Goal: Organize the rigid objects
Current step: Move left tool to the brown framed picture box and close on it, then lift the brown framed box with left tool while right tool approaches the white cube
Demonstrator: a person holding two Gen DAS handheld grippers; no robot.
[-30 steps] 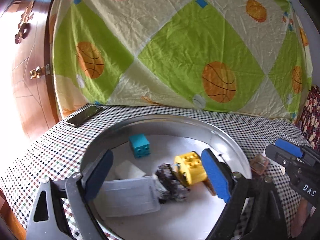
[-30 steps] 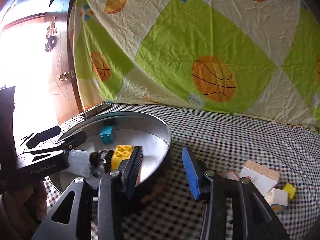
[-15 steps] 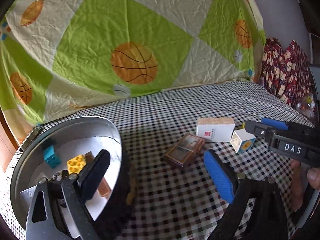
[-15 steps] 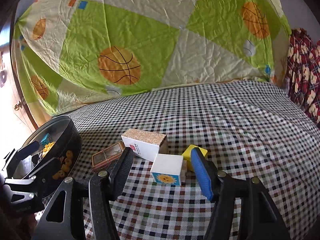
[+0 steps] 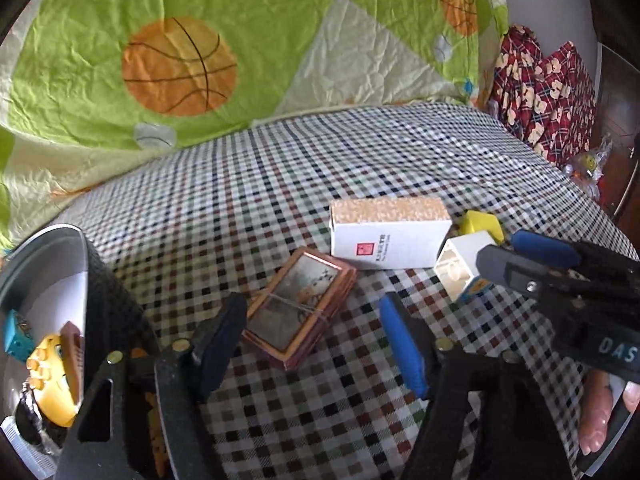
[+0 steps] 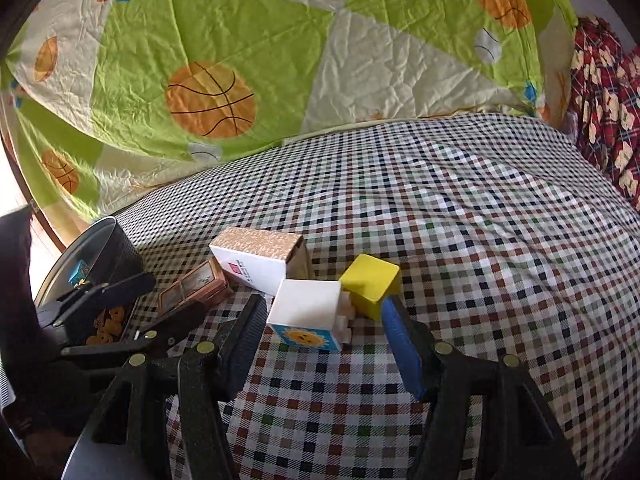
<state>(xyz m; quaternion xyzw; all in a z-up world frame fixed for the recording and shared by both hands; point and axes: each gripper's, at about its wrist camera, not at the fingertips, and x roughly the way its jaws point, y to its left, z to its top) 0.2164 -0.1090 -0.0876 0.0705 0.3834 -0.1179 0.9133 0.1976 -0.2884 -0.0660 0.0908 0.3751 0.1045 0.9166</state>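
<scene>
My left gripper (image 5: pixel 310 338) is open and empty, its jaws on either side of a brown framed box (image 5: pixel 300 308) lying flat on the checked cloth. My right gripper (image 6: pixel 320 334) is open and empty, its jaws around a white block with a sun picture (image 6: pixel 306 318). A yellow cube (image 6: pixel 370 284) touches that block on the right. A white box with a cork-patterned top (image 6: pixel 260 258) lies behind it, also in the left wrist view (image 5: pixel 388 236). A round metal tin (image 5: pixel 52 264) at the left holds a yellow brick (image 5: pixel 48 376) and a teal brick (image 5: pixel 16 338).
A green and cream sheet with basketballs (image 6: pixel 212 100) hangs behind the table. Red plaid fabric (image 5: pixel 544 92) lies at the far right. The checked tablecloth (image 6: pixel 480 220) stretches to the right of the objects. The tin shows at the left in the right wrist view (image 6: pixel 100 248).
Both grippers have swung right, away from the tin. The left now straddles the brown framed box. The right has closed in on the white sun block.
</scene>
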